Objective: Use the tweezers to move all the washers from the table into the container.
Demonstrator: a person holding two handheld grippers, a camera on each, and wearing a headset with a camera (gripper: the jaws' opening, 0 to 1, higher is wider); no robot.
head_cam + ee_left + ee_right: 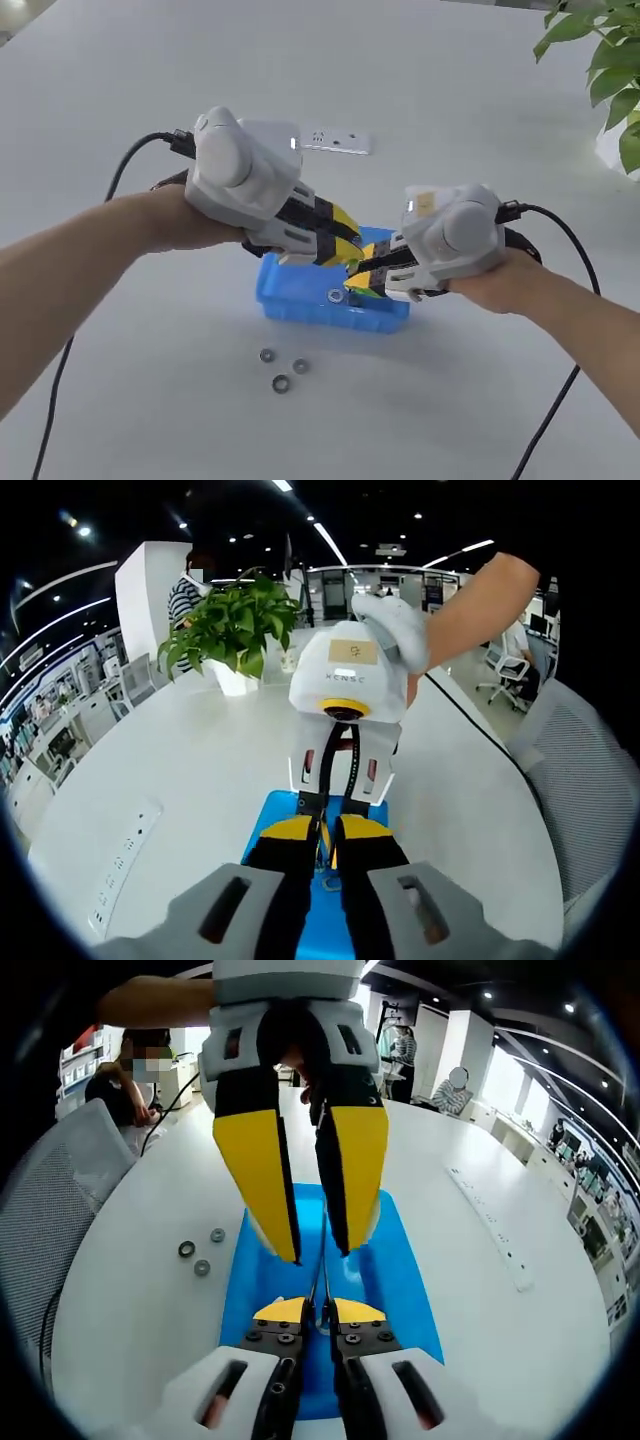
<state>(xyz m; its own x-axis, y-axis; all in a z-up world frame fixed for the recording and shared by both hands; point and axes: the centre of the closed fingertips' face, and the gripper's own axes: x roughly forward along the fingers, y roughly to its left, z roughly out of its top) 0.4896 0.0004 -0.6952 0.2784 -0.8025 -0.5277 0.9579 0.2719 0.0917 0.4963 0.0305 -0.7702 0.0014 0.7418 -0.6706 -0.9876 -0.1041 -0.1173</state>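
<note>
On the white table [450, 80], above the rectangular blue plastic container [285, 300], we judge this to be the release step. The left gripper [348, 245] straddles the thin metal tweezers [322, 1280] with its jaws a narrow gap apart, while the right gripper [357, 281], facing it, is clamped on their rear end. One small steel washer [333, 296] lies in the container and three loose washers [281, 383] wait on the table nearby, so next we must lower the tips to those.

Three washers [281, 383] lie near the one container [290, 305], a fourth washer [334, 296] inside; one tweezers [321, 1280], one power strip [336, 142] far, one plant [600, 60] far right.
</note>
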